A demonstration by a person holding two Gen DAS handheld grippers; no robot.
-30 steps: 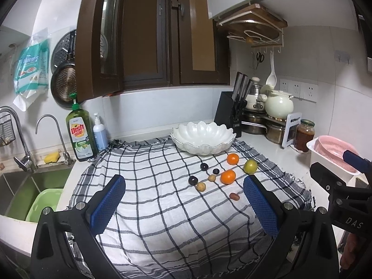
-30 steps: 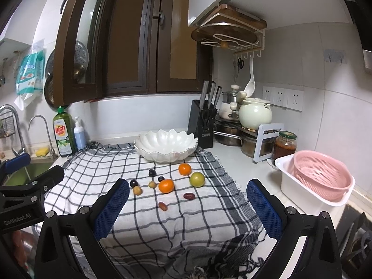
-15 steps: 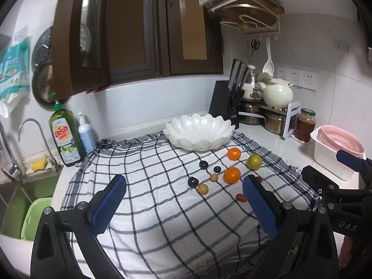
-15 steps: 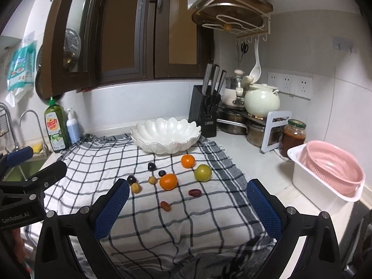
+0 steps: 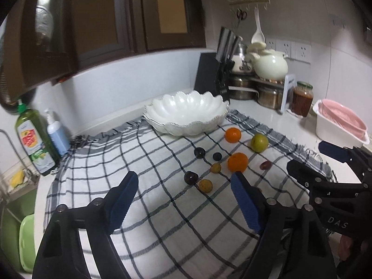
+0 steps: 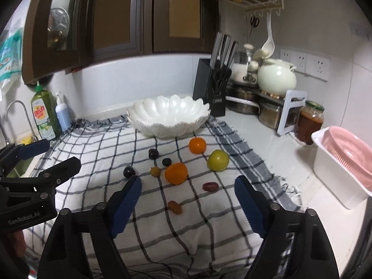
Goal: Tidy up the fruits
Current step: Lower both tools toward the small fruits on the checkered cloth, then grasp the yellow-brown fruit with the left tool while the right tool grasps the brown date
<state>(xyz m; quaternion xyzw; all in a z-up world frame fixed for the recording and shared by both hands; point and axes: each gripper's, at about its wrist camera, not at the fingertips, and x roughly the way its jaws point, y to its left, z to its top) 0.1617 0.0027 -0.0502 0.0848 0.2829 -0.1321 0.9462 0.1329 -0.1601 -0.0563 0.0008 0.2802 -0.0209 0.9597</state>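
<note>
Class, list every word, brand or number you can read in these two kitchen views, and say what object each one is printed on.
"DAS": on the right claw body, left wrist view; any further letters are cut off.
"GenRobot.AI": on the left claw body, right wrist view.
"Dish" plus a second word, probably "soap": green bottle label; its smaller print is unreadable.
Knife block label: too small.
Hanging packet: blurred.

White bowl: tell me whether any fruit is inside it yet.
No; the white bowl holds nothing, and every fruit, like the green fruit, lies on the checkered cloth.
</note>
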